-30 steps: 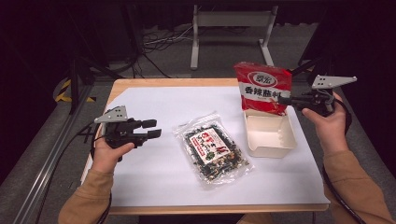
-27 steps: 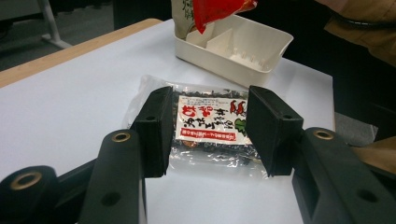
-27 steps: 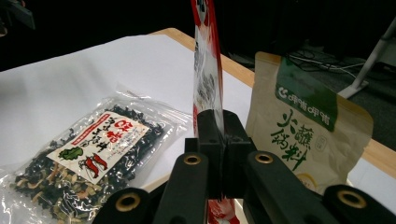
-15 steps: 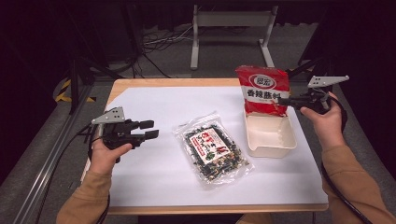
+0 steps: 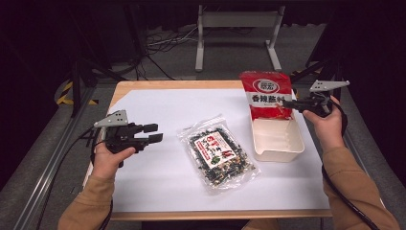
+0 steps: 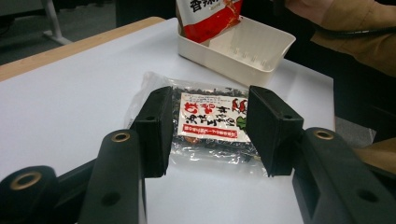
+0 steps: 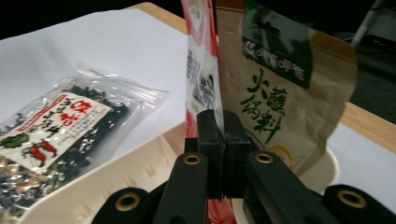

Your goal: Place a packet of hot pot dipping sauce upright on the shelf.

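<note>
In the tray [image 5: 280, 143], red packet [image 5: 267, 96] "香辣脆".

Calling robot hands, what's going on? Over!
Right gripper shut on red snack pouch, over cream plastic tray. Left gripper open, empty. Nothing blocking.

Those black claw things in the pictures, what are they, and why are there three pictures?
They are grabbing tools that a person holds, one in each hand. The big picture looks down from above the white-covered table. The other two come from small cameras riding on each tool.

The left gripper has its black fingers open, aimed at the clear plastic bag of dark dried food with a red and white label, which lies flat on the table.

The right gripper is pinched shut on a red snack packet, holding it upright in a cream plastic tray. A brown paper pouch with green writing stands just behind it.
</note>
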Motion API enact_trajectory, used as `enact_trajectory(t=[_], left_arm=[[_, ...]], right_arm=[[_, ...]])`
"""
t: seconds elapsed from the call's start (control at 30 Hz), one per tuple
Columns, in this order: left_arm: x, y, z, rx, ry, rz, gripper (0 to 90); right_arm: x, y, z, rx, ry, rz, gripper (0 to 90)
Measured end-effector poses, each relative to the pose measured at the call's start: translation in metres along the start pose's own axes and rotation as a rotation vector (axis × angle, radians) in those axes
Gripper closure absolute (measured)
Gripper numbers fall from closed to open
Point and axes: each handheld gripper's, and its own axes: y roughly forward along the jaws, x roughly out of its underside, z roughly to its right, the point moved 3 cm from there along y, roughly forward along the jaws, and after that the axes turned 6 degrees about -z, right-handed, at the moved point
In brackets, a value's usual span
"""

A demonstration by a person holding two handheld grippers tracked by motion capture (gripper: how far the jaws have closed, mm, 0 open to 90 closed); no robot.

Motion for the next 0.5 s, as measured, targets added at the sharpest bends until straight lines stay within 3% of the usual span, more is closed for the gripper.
enact_trajectory(t=[0.17,0.2,0.37,0.5], left_arm=[[0.0,0.001,-0.002,0.0,0.014,-0.003,52.4],[0.001,0.001,0.0,0.005,-0.003,-0.005,52.4],[0.0,0.002,-0.001,0.009,0.006,-0.005,52.4],[0.0,0.002,0.0,0.012,0.0,-0.004,52.3]], right_arm=[[0.006,0.004,0.004,0.023,0.011,0.004,88.0],[0.008,0.005,0.004,0.028,0.01,0.005,87.9],[0.012,0.008,0.006,0.058,-0.008,0.002,87.6],[0.015,0.013,0.004,0.089,-0.046,-0.031,87.4]])
